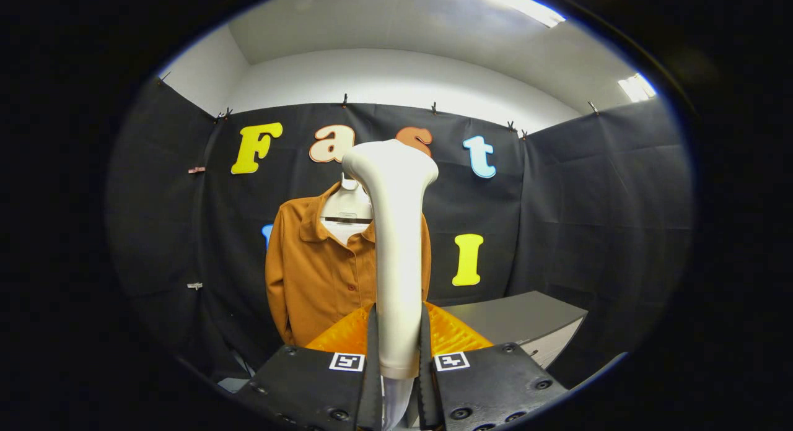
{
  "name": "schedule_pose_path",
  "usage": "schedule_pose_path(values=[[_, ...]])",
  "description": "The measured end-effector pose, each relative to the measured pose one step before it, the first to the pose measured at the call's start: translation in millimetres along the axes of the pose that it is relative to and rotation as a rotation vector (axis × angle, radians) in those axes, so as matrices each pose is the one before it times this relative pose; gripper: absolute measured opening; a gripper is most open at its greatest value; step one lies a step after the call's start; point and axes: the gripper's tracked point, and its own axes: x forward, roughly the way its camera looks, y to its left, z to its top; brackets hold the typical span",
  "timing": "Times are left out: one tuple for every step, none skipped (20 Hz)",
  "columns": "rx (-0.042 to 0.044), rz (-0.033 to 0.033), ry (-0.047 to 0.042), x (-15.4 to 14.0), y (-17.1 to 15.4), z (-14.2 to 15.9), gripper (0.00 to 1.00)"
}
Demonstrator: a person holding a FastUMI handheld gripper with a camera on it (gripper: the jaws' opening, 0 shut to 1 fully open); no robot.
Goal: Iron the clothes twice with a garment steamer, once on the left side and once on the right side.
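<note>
Between the tongs (pixel 398 363), a smooth white steamer (pixel 396 245) stands upright, clamped.

A grey worktop (pixel 520 316) sits at lower right. Small clips (pixel 196 169) pin the black cloth wall (pixel 595 220), with white walls and ceiling lights (pixel 635 87) above.

Black cloth walls (pixel 557 189), white ceiling (pixel 396 41), grey table (pixel 520 316)

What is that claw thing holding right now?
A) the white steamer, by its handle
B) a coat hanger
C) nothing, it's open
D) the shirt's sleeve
A: both fingers press the handle of the white steamer, which stands upright before the hanging brown shirt.
</note>
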Motion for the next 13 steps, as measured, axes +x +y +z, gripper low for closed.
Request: schedule_pose_path(values=[[-0.00010, -0.00134, -0.00172, 0.51, 0.13, 0.07, 0.26], [-0.00135, -0.00057, -0.00029, -0.48, 0.19, 0.75, 0.26], [0.00151, 0.00134, -0.00261, 0.84, 0.27, 0.09, 0.26], [0.00097, 0.00070, -0.00251, -0.11, 0.12, 1.65, 0.26], [-0.00252, -0.00091, -0.00214, 0.30, -0.19, -0.19, 0.26], [-0.00030, 0.00060, -0.00054, 0.16, -0.19, 0.66, 0.26], [0.00299, 0.00141, -0.00084, -1.01, 0.50, 0.71, 0.26], [0.00011, -0.00045, -0.00011, -0.36, 0.23, 0.62, 0.26], [0.00068, -0.00138, -0.00171, 1.00, -0.70, 0.34, 0.26], [0.00167, -0.00120, -0.00156, -0.72, -0.92, 0.71, 0.26], [-0.00037, -0.00080, -0.00078, 0.42, 0.74, 1.10, 0.26], [-0.00196, -0.00086, -0.00264, 0.07, -0.41, 0.41, 0.26], [-0.00137, 0.00089, 0.00042, 0.37, -0.02, 0.19, 0.26]])
